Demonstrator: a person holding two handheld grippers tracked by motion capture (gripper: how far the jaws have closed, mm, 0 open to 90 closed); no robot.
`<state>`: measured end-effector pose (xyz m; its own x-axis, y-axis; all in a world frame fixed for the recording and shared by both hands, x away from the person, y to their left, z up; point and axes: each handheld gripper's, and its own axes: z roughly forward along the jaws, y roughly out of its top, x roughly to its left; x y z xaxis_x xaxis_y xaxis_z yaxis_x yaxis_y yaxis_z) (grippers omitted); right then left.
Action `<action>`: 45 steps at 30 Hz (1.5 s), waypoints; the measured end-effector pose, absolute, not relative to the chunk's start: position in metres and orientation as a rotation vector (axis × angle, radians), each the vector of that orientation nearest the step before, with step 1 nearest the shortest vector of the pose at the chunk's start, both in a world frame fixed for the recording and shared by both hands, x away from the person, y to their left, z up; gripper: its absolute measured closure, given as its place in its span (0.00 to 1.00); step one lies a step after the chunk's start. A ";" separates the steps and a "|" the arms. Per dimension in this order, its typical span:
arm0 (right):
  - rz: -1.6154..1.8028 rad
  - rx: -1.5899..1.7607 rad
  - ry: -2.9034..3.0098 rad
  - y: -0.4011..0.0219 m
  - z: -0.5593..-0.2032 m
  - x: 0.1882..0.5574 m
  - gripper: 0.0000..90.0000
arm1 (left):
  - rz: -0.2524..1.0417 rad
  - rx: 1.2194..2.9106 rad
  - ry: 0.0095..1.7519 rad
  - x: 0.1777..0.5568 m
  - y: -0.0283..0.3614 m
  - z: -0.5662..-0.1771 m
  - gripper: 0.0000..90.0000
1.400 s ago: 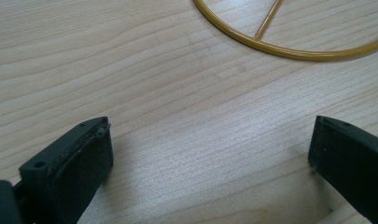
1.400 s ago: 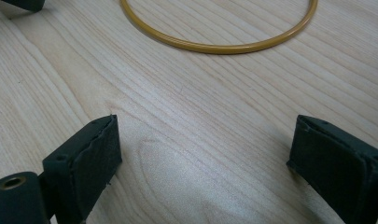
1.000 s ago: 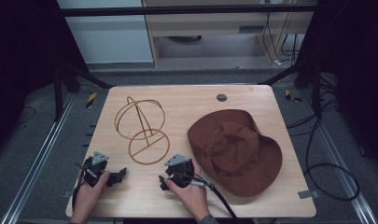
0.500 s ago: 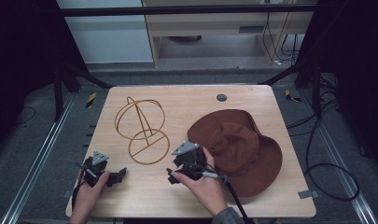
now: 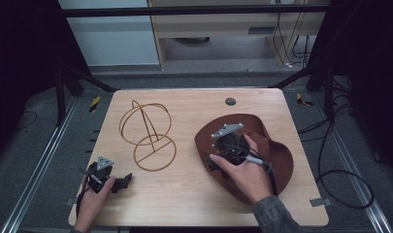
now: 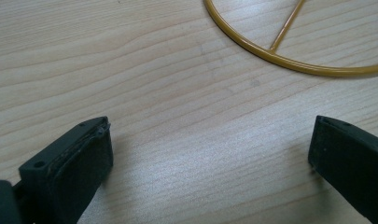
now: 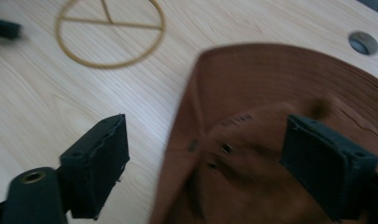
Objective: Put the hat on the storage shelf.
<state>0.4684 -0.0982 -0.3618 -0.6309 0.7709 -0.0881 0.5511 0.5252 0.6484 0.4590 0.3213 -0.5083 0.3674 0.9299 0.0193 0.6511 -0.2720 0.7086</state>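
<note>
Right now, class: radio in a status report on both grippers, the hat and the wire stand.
Right gripper open above brown hat, gripping nothing. Left gripper open, low over table. Gold wire hat stand unobstructed.

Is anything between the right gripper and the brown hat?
Nothing visible: the right gripper hangs over the hat's near brim with its fingers apart, and only bare table lies below.
</note>
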 end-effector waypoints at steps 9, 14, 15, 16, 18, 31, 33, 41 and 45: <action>0.750 1.167 2.425 -0.143 -0.363 0.484 0.20 | 0.588 2.021 1.360 0.461 0.320 -0.508 0.00; 0.744 1.203 2.409 -0.158 -0.357 0.494 0.16 | 0.589 2.020 1.359 0.461 0.319 -0.508 0.00; 0.742 1.204 2.400 -0.162 -0.356 0.497 0.16 | 0.588 2.020 1.358 0.462 0.319 -0.508 0.00; 0.732 1.219 2.397 -0.165 -0.355 0.500 0.16 | 0.588 2.020 1.357 0.461 0.319 -0.508 0.00; 0.710 1.235 2.396 -0.168 -0.356 0.506 0.16 | 0.586 2.025 1.355 0.461 0.319 -0.508 0.00; 0.658 1.288 2.469 -0.167 -0.379 0.532 0.22 | 0.584 2.026 1.351 0.460 0.318 -0.508 0.00; 0.684 1.321 2.469 -0.171 -0.382 0.533 0.22 | 0.584 2.025 1.349 0.461 0.318 -0.508 0.00; 0.669 1.336 2.462 -0.177 -0.393 0.535 0.31 | 0.585 2.027 1.346 0.461 0.318 -0.508 0.00; 0.672 1.354 2.460 -0.179 -0.399 0.537 0.41 | 0.584 2.027 1.346 0.461 0.318 -0.508 0.00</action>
<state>0.5371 -0.1791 -0.3991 -0.5353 0.8447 0.0004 0.7275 0.4608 0.5083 0.4608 0.3176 -0.5085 0.3803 0.9247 0.0198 0.6459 -0.2809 0.7099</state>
